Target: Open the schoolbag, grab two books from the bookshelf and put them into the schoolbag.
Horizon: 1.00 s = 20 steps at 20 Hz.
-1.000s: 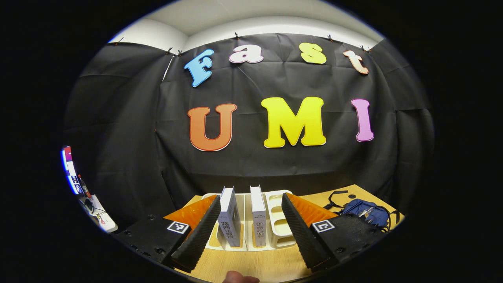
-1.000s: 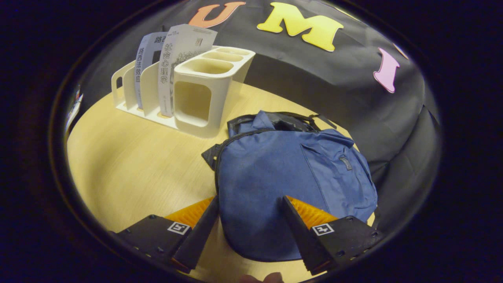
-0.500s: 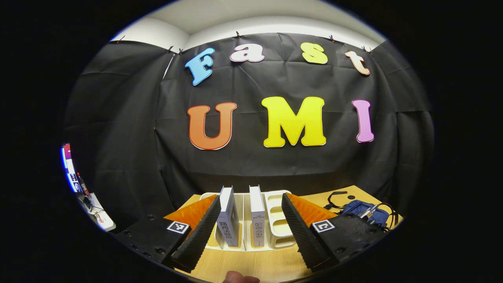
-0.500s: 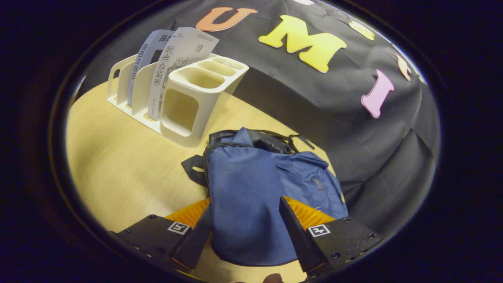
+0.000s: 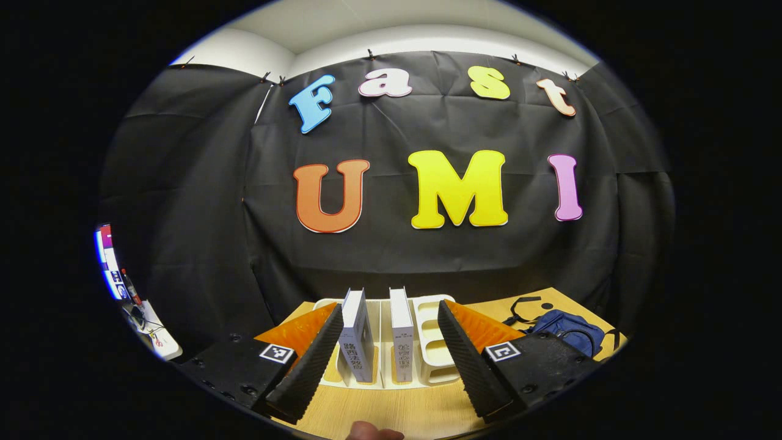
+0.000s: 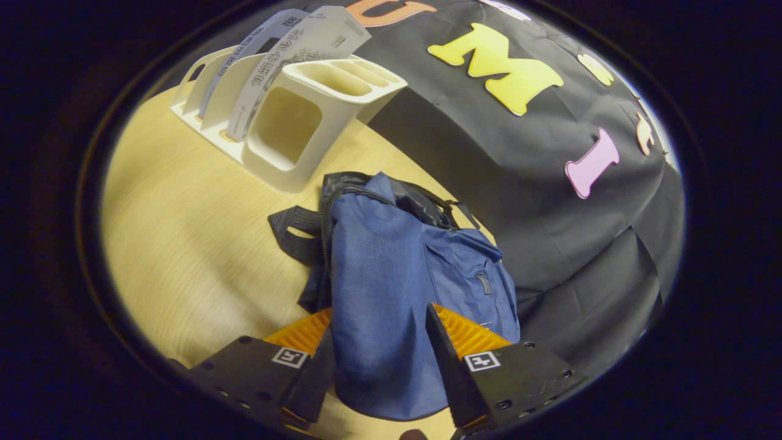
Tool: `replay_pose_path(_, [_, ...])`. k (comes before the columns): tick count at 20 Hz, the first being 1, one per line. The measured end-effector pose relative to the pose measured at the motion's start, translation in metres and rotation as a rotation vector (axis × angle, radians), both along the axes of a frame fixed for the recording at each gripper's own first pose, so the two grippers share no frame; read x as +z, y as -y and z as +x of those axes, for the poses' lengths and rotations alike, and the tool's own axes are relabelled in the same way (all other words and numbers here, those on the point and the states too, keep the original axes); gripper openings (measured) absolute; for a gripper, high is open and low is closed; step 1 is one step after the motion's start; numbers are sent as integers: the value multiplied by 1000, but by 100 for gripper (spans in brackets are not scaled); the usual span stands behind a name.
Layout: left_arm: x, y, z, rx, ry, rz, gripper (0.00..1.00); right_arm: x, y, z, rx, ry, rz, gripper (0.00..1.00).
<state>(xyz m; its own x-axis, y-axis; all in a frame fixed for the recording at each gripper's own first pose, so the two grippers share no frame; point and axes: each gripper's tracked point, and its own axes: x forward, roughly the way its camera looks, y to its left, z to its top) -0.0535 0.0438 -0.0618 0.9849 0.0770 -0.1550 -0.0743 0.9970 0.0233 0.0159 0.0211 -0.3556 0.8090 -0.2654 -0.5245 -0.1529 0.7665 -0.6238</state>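
Blue schoolbag (image 6: 391, 287); cream bookshelf (image 6: 293, 128); light wood-grain table (image 6: 183, 244).

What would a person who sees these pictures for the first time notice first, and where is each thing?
In the right gripper view, the blue schoolbag dominates: it lies on the wooden table, and its near end sits between the fingers of the right gripper. Behind it stands a white bookshelf holding two upright books. In the left gripper view, the left gripper is open, aimed at those two books from the front.
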Motion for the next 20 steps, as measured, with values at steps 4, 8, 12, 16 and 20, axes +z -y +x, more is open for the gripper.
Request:
replay_pose_path(4, [0, 1, 1, 1, -4, -5, 98, 15, 3, -2, 8, 10, 12, 36])
replay_pose_path(8, [-8, 2, 10, 4, -23, -19, 98, 18, 14, -2, 53, -94, 155, 8])
replay_pose_path(12, [-11, 4, 25, -8, -52, -26, 98, 68, 25, 1, 57, -62, 263, 2])
replay_pose_path(16, [-11, 10, 47, -32, -117, -128, 98, 131, 65, 8, 28, 14, 317, 1])
replay_pose_path(20, [-10, 7, 84, -45, -206, -138, 98, 180, 113, 24, 20, 66, 322, 1])
